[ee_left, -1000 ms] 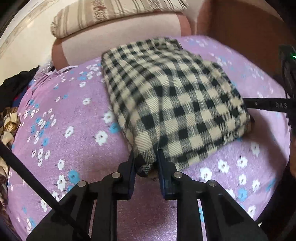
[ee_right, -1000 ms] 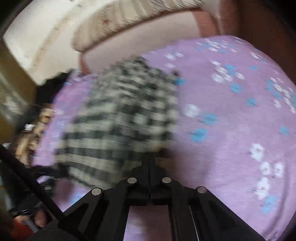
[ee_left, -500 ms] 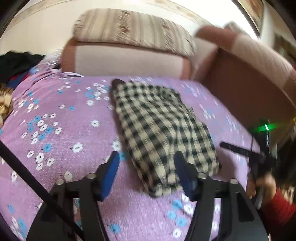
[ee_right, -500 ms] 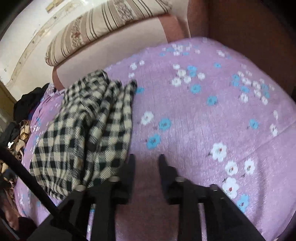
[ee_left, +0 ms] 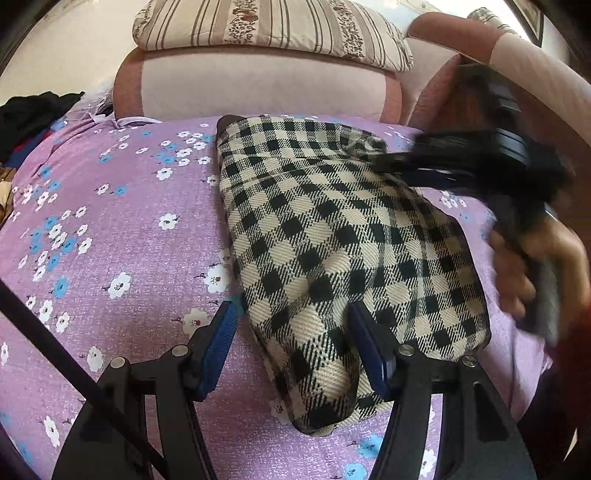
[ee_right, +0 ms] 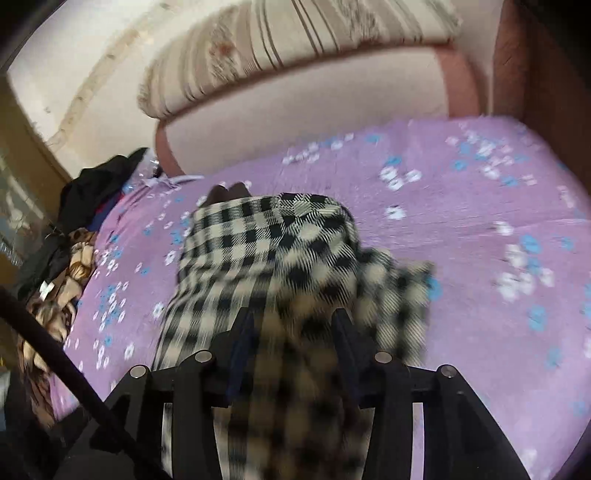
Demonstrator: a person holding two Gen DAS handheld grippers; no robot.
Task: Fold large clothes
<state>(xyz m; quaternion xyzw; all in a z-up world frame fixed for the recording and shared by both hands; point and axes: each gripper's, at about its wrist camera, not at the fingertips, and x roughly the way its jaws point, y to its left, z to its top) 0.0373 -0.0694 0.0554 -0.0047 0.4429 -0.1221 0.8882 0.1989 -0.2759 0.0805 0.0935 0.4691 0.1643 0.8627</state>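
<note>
- Checked black-and-cream cloth, the garment (ee_left: 332,236), lies on the purple flowered bed cover (ee_left: 122,229) as a thick, layered, long bundle, running from near the padded headboard (ee_left: 258,88) towards the near edge of the bed.
- Folding looks far along: the piece is already doubled into a compact packet with several layers at its near rounded end, and no sleeve or loose panel spreads out flat on the cover.
- On its right side the packet is less tidy; in the right wrist view a flap (ee_right: 399,291) sticks out past the main stack, though motion blur hides its exact edges.
- Left claw (ee_left: 291,343) is spread wide, its blue-padded fingers (ee_left: 218,339) straddling the near end of the bundle; the fabric bulges between them without being pinched.
- Right claw (ee_right: 295,343) is also apart, with checked cloth filling the gap between its fingers; blur keeps me from saying whether the pads touch the fabric.
- From the left wrist camera the right claw shows over the far right edge of the bundle, held by a hand (ee_left: 532,266).
- What seems left: one more fold or a squaring-up of that loose flap, then setting the packet aside.
- A striped pillow (ee_left: 273,29) rests on the headboard, and a heap of other clothes (ee_right: 74,236) waits at the bed's left side, so more pieces may follow.
</note>
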